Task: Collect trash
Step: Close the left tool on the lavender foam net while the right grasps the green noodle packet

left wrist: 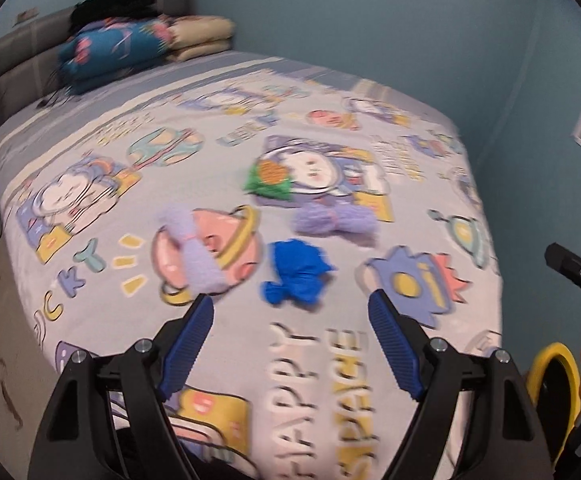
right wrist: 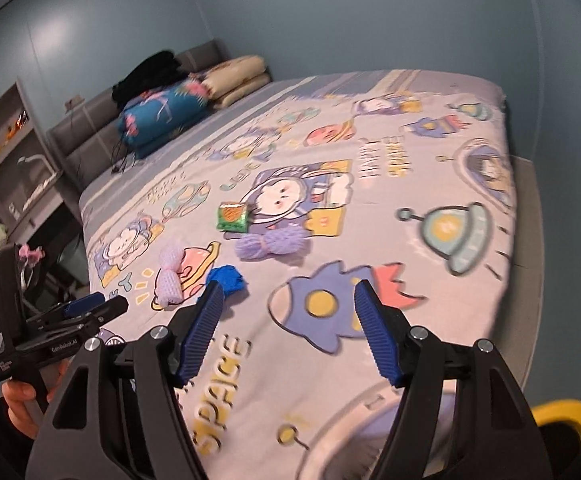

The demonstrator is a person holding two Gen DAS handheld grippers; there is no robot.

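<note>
Several pieces of trash lie on the cartoon bedsheet [left wrist: 330, 360]. A crumpled blue wad [left wrist: 296, 272] lies nearest, just beyond my left gripper [left wrist: 292, 304], which is open and empty. A pale purple wrapper [left wrist: 198, 252] lies to its left, a purple bow-shaped wrapper [left wrist: 336, 220] behind it, and a green snack packet [left wrist: 270, 178] farther back. In the right wrist view my right gripper [right wrist: 288, 294] is open and empty above the sheet [right wrist: 370, 240], with the blue wad [right wrist: 226, 280] by its left finger, the pale wrapper [right wrist: 170, 276], the purple bow [right wrist: 272, 244] and the green packet [right wrist: 232, 218] beyond.
Folded quilts [left wrist: 122, 54] and a black garment [left wrist: 114, 0] sit at the grey headboard [left wrist: 18, 64]. A yellow-rimmed bin [left wrist: 554, 384] stands off the bed's near right corner, also in the right wrist view [right wrist: 566, 420]. Shelves [right wrist: 14, 160] stand left of the bed. Blue walls enclose the far side.
</note>
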